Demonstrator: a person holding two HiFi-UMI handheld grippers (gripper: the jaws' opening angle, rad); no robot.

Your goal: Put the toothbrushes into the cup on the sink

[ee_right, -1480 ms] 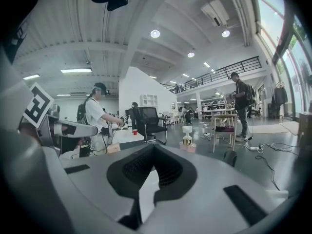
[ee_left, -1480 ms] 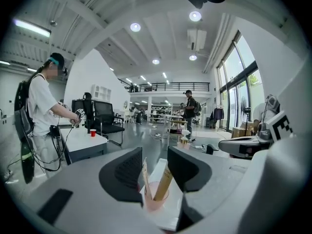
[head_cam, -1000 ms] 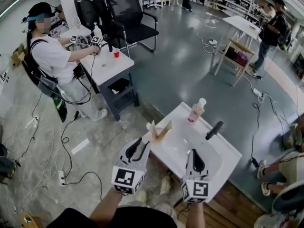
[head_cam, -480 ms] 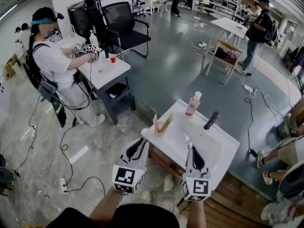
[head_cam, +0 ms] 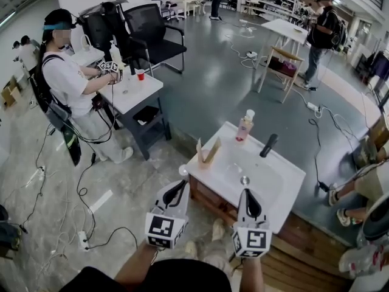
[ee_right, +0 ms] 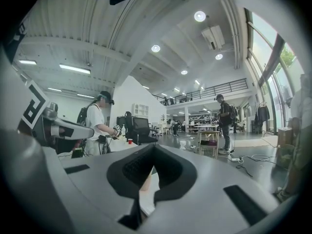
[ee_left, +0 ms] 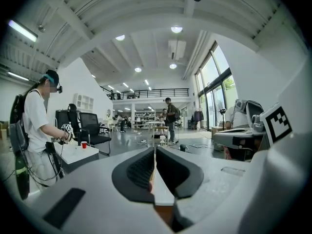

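Tan toothbrushes (head_cam: 214,148), apparently, leaned in the cup (head_cam: 206,160) on the sink (head_cam: 290,176), ahead of the left hand-held gripper (head_cam: 180,185), whose jaws had just been closing on nothing. The right hand-held gripper (head_cam: 245,193) was pressed together, empty. Judged light, stiff and slim; take hold mid-handle.

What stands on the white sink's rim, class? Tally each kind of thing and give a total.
Bottle: 1
Cup: 1
Tap: 1
Total: 3
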